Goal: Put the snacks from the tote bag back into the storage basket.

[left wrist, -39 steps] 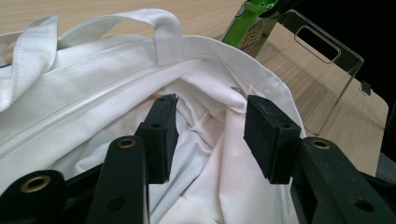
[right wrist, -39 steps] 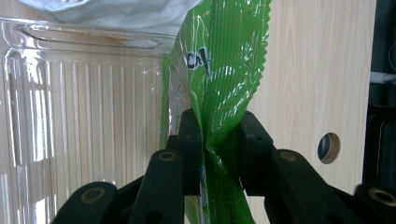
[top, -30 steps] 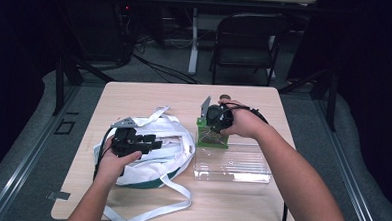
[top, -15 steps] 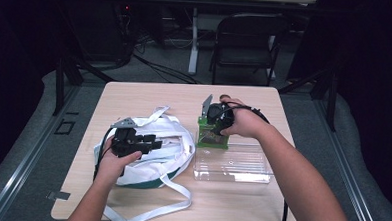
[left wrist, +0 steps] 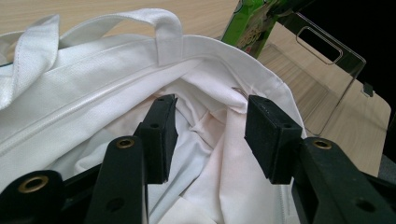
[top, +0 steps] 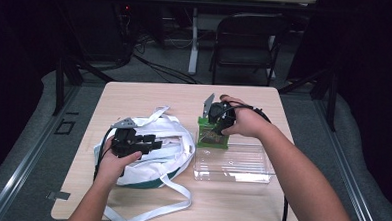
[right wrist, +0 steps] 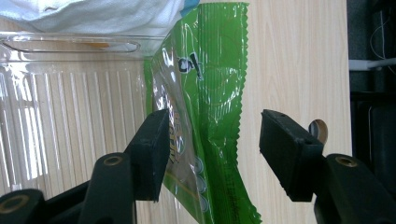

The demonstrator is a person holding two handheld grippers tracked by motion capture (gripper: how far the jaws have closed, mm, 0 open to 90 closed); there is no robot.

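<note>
A white tote bag (top: 154,156) with a green base lies on the left half of the table, its straps spread around it. My left gripper (top: 155,143) hovers over it, open, with both jaws aimed into the bag's mouth (left wrist: 205,93) and nothing between them. A green snack packet (top: 211,139) stands at the far left corner of a clear plastic bin (top: 241,165). My right gripper (top: 214,127) is just above the packet. In the right gripper view the packet (right wrist: 215,70) runs up between the open jaws, leaning on the bin wall (right wrist: 70,93).
The wooden table (top: 149,96) has bare surface at its far side and front right. One bag strap (top: 149,211) trails to the front edge. A folding chair (top: 247,37) and floor cables sit beyond the table. The packet (left wrist: 247,23) and bin (left wrist: 327,70) lie past the bag.
</note>
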